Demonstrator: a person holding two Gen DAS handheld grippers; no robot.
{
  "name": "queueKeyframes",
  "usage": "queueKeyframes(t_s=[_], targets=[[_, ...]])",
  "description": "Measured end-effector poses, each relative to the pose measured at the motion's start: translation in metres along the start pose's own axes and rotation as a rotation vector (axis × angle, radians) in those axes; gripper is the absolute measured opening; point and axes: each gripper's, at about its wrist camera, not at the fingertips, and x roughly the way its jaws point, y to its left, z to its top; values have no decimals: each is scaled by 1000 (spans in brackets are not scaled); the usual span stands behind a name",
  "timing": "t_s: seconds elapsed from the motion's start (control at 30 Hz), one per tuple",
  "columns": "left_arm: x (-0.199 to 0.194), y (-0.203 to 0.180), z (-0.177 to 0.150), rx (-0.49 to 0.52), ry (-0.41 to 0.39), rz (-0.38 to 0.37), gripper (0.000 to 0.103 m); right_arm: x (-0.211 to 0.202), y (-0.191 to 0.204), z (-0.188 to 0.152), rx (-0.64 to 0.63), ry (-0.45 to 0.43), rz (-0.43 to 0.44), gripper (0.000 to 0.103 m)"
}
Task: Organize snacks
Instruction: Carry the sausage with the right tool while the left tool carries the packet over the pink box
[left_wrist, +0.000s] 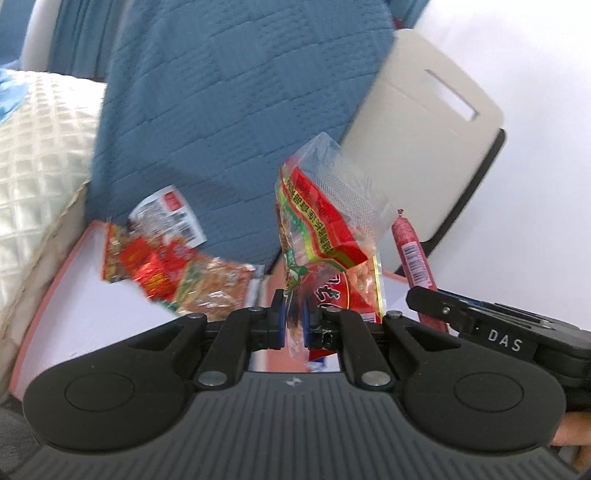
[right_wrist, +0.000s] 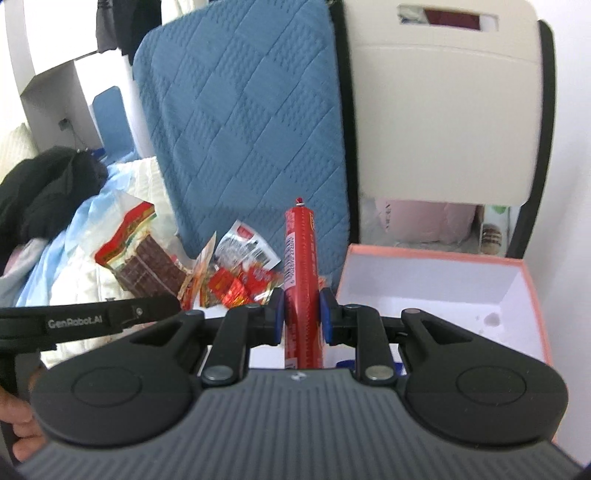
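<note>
The left tool (left_wrist: 293, 317) is pinched tight on a clear peanut snack bag (left_wrist: 325, 236), which sticks up from it over the pink-edged box (left_wrist: 48, 291). The right tool (right_wrist: 303, 317) is clamped on a red sausage stick (right_wrist: 301, 266) standing upright between its pads. Off to the left, more red snack packets (right_wrist: 236, 286) lie in a loose pile in front of the blue cushion (right_wrist: 240, 110). Looks like the carry step, both hands loaded. Next move is probably dropping each item into the empty white box (right_wrist: 517, 295) on the right without crushing the bag.

Blue quilted cushion (right_wrist: 243, 122) against white wall (left_wrist: 546, 59) — cream chair back (right_wrist: 443, 103) beside it
</note>
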Motion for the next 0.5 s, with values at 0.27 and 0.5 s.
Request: queueKeyframes(t_s=[0.27,0.5], targets=[[35,-50,-9,24,29,-49,10,-11,-40,4,23,-12,-51,23],[91,-91,-42,53,116,-86,10,-2,-95,-15,85,32,-102,24]])
